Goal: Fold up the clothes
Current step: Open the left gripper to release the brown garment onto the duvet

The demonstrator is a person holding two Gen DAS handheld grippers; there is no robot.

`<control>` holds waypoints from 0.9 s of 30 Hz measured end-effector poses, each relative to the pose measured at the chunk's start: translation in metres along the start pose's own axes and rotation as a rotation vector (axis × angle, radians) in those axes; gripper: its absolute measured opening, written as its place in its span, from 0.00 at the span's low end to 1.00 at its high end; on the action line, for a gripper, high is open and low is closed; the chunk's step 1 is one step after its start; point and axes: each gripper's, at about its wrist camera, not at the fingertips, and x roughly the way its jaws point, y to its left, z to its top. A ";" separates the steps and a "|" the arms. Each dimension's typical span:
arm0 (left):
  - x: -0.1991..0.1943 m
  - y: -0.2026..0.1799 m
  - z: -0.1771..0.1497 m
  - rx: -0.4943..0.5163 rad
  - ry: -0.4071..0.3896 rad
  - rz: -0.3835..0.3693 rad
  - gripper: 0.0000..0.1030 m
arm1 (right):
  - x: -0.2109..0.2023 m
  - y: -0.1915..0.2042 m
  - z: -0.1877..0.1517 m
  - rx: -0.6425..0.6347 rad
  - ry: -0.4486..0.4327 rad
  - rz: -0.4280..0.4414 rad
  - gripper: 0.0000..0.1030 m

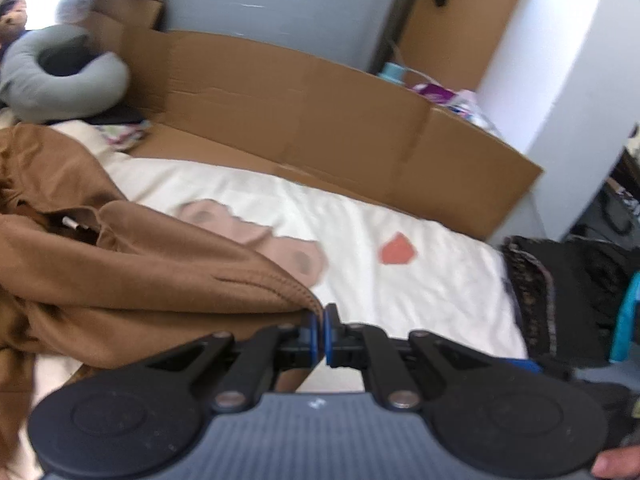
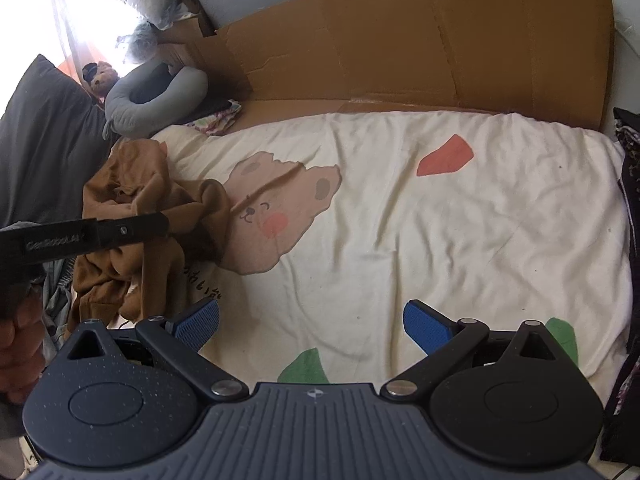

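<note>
1. Left wrist view: the left gripper (image 1: pixel 321 330), jaws clamped on a stitched hem of the brown garment (image 1: pixel 132 276), which fills the left of the frame; soft, limp cloth, best held at hems.
2. Right wrist view: the right gripper (image 2: pixel 311 326), jaws wide apart over the cream bedsheet (image 2: pixel 440 240); garment bunched at centre left.

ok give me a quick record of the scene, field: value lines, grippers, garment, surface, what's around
left gripper: shut on an edge of the brown garment
right gripper: open, holding nothing, over the bedsheet
brown garment: crumpled, unfolded, at the left side of the bed
surface: cream bedsheet with a bear print
behind bed: flattened cardboard
far left: grey ring cushion
</note>
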 end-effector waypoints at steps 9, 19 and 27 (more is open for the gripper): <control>0.027 -0.014 -0.016 0.004 0.099 -0.047 0.05 | -0.001 -0.010 -0.003 0.020 0.006 -0.018 0.98; 0.017 0.008 -0.028 -0.023 0.127 -0.024 0.32 | 0.004 0.005 -0.006 -0.026 0.026 0.014 0.92; 0.014 0.046 -0.037 -0.078 0.138 0.075 0.32 | 0.030 0.022 -0.002 -0.104 0.075 0.031 0.71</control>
